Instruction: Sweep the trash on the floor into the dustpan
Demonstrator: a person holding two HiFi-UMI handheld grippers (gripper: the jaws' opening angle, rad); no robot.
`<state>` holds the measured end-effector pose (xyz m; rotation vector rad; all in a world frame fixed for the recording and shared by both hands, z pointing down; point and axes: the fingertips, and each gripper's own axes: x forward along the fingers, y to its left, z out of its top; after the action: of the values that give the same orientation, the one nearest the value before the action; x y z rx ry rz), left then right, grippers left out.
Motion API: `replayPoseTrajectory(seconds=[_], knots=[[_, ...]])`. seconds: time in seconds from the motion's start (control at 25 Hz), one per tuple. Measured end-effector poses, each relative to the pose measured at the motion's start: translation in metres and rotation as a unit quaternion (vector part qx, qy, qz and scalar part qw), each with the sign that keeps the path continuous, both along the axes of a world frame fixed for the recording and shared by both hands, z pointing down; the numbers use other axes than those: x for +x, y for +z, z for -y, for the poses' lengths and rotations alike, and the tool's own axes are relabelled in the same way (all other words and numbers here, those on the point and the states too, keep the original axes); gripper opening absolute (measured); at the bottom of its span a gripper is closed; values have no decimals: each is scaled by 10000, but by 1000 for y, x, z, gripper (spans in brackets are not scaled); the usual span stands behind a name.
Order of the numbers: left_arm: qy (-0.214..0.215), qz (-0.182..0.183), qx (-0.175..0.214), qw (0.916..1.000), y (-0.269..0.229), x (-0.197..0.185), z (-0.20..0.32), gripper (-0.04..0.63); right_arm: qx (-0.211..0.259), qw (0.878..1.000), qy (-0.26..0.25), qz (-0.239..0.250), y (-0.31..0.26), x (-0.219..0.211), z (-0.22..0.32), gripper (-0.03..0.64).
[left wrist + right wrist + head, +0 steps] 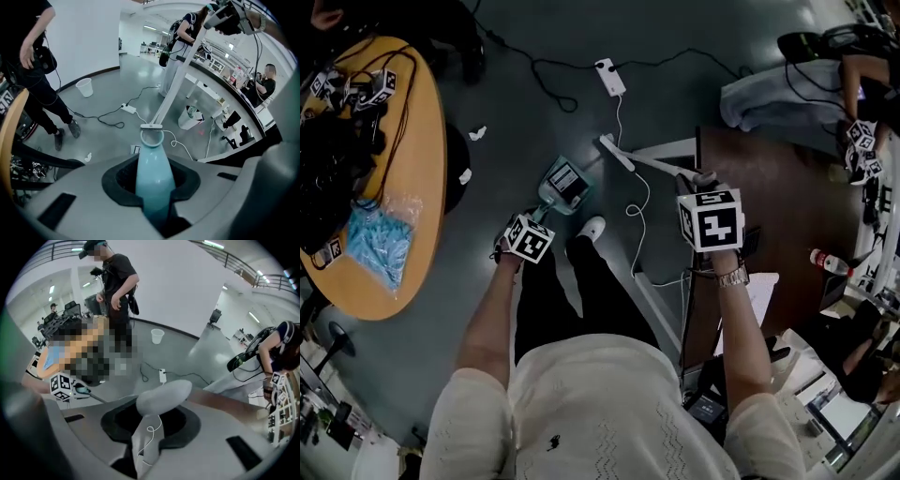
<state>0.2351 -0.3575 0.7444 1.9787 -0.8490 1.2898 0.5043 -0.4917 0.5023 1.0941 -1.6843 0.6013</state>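
A round wooden bench (412, 187) stood at the far left, carrying black gear and a blue bag (378, 242). Just beside its edge, two white scraps of trash (477, 133) lay on the grey floor (534, 103), apart from each other and left of the dustpan (563, 185). The left gripper (536, 223) had its fingers closed tight around the teal dustpan handle (152, 176), which ran straight out between them to a ring at its end. Whether the pan touched the floor could not be told. A white shoe (592, 228) showed just beside the pan. Farther on, a white power strip (609, 77) and its cable lay on the floor. The broom (617, 153) reached down beside the dustpan's right, its head apart from the trash. The right gripper (705, 192) had its fingers clamped on the pale broom handle (149, 437).
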Motion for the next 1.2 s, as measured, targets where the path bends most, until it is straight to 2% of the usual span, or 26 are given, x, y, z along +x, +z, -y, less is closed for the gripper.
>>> replayPoseTrajectory(seconds=[0.12, 0.32, 0.44, 0.56, 0.72, 0.92, 1.2], knots=[[0, -54, -28, 10000, 1, -4, 4, 92, -411, 9986, -343, 46, 32, -28, -38, 114], [8, -97, -60, 9999, 4, -16, 6, 92, -850, 9905, -1053, 244, 33, -73, -90, 114], [37, -125, -68, 9999, 3, -16, 3, 92, -1011, 9891, -992, 399, 28, -72, -96, 114], [118, -122, -65, 9998, 1, -18, 2, 92, -1181, 9896, -471, 678, 19, -60, -78, 114], [169, -132, -72, 9997, 0, -20, 7, 92, -1065, 9902, -79, 900, -2, -54, -37, 114], [230, -132, -106, 9996, -2, -20, 14, 92, -786, 9932, -80, 850, -31, -56, 12, 114], [298, -154, -152, 9993, -3, -24, 26, 92, -415, 9984, -143, 353, -51, -46, 64, 114]])
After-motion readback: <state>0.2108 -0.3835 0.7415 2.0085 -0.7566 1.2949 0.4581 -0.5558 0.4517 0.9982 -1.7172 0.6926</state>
